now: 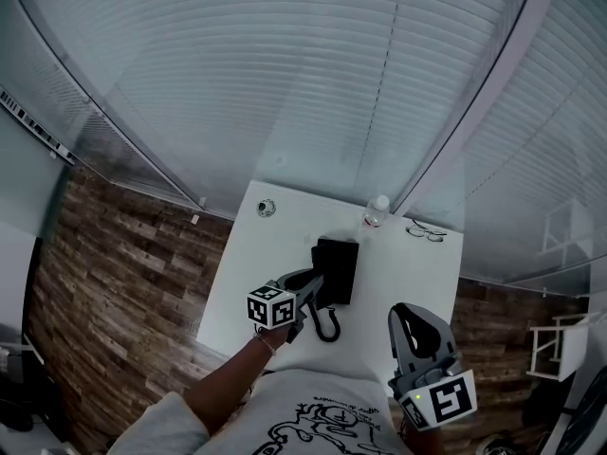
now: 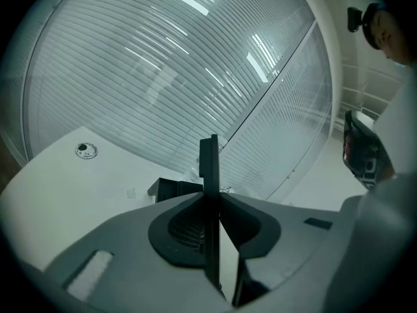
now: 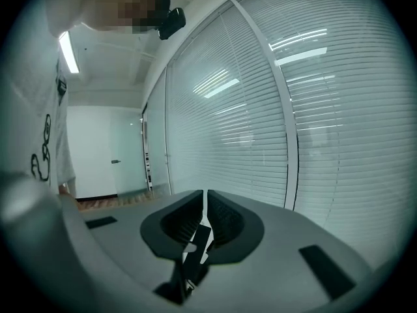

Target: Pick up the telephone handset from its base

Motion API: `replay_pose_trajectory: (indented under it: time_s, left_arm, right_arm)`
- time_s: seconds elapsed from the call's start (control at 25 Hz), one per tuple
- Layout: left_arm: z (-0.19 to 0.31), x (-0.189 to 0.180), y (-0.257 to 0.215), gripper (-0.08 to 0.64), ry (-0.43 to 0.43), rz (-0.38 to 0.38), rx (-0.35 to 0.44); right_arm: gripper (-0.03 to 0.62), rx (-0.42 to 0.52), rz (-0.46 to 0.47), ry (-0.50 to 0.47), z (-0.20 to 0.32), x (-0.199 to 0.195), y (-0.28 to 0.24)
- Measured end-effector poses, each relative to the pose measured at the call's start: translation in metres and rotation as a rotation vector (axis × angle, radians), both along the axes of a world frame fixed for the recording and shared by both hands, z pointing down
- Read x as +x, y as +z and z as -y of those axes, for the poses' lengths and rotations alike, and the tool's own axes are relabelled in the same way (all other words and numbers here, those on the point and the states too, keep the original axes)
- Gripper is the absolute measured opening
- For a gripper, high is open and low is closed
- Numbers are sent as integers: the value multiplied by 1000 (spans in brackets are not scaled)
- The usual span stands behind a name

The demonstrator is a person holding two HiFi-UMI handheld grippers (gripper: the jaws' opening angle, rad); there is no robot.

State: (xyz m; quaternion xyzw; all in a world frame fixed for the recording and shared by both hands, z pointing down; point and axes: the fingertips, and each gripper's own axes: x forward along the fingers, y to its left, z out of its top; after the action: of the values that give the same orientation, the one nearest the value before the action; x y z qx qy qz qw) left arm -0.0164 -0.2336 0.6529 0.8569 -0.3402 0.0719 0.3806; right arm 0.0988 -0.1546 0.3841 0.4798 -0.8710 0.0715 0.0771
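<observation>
Left gripper [image 2: 212, 199]: my jaws are partly closed and both pads press on the telephone handset [image 2: 208, 163], one on each flat side.
Handset: it stands edge-on between my left jaws as a thin dark slab and rises above the jaw tips.
Telephone base [image 1: 337, 269]: it sits black on the white table [image 1: 408, 278]. In the left gripper view it lies just beyond the handset, to its left.
Cord [image 1: 327, 328]: it is dark and coiled, and it loops on the table between the base and my body.
Left gripper position: in the head view it is at the near left corner of the base.
Right gripper [image 3: 204, 197]: my jaws are drawn together to a thin slit with nothing between them. It is held near my body, well apart from the base.
Far table edge: a white-capped bottle [image 1: 377, 210], a pair of glasses [image 1: 427, 232] and a round grommet [image 1: 266, 208].
</observation>
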Motion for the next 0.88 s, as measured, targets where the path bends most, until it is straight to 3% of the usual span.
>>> replay_pose_trajectory:
  time_s: [0.36, 0.88]
  left_arm:
    - [-15, -4, -68, 66, -29, -79, 70]
    - [-46, -1, -167, 66, 13, -76, 276]
  right_arm:
    - [18, 25, -6, 2, -11, 4, -7]
    - [18, 59, -19, 0, -23, 8, -16]
